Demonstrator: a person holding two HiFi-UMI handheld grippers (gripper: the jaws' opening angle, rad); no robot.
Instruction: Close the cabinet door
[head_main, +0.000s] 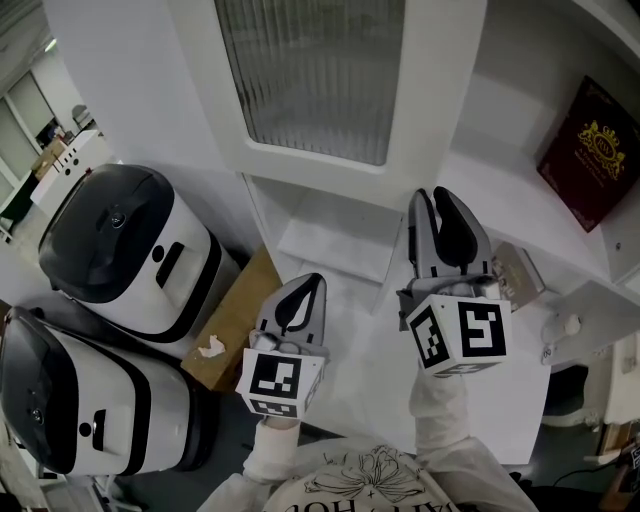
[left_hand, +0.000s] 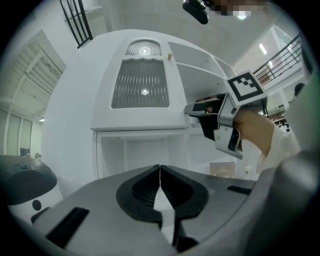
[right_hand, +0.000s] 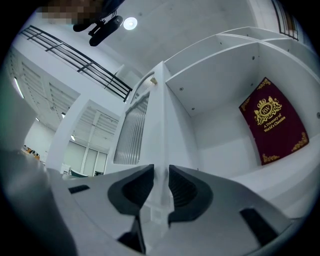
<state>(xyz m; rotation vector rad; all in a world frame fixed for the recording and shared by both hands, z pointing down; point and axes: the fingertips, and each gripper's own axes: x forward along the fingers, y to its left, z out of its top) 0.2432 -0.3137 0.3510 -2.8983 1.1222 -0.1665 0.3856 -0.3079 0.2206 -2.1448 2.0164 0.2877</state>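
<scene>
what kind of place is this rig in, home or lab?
Probably an office or lab hall, not a home: two large white-and-black machines stand beside the cabinet door, and a railed gallery runs overhead.

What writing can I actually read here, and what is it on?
"A Treasury of World's": gold print on the maroon book; anything after it is too small.
Crest letters above that: too blurred to read.
Small box: print too small.
Shirt print: cut off, unreadable.
Marker cubes: patterns only, no words.

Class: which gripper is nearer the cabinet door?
Right. The right gripper grips the cabinet door by its edge; the left gripper, jaws together, hangs short of it.
</scene>
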